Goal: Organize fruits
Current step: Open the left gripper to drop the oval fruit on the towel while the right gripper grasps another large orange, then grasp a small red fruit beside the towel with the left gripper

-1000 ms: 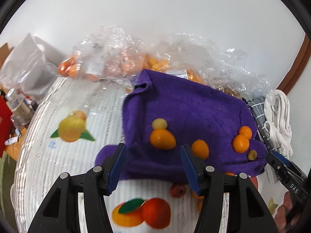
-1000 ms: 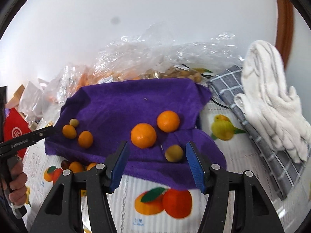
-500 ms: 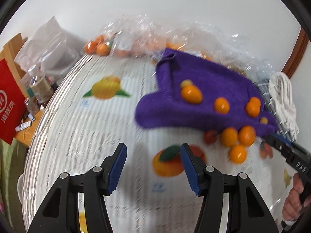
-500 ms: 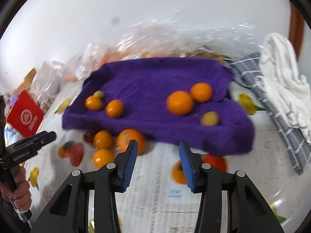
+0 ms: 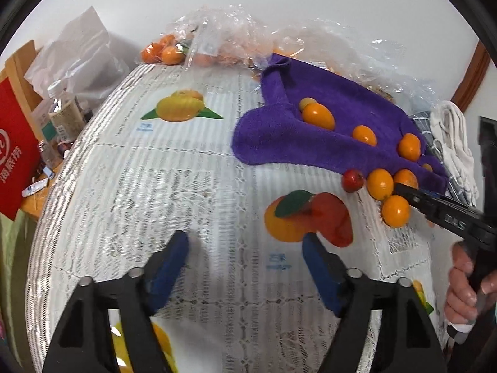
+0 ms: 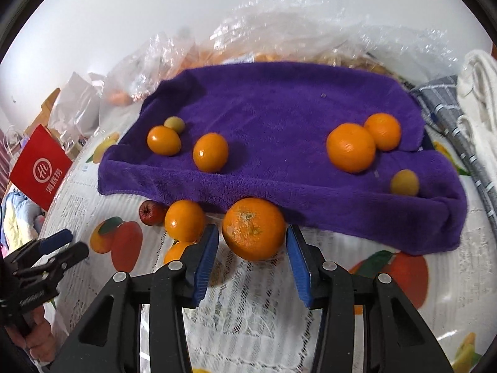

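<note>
The right gripper (image 6: 252, 250) is open wide around the big orange (image 6: 253, 228) by the purple towel (image 6: 279, 118), so it should squeeze softly; the left gripper (image 5: 245, 250) waits open.

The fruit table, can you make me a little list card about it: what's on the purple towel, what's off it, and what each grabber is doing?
on towel: the purple towel holds four orange fruits and two small yellowish ones
off towel: big orange, two smaller oranges and a little red fruit on the tablecloth
right gripper: open, fingers either side of the big orange, not squeezing
left gripper: open, over bare tablecloth, holding nothing
behind: clear plastic bags
</note>
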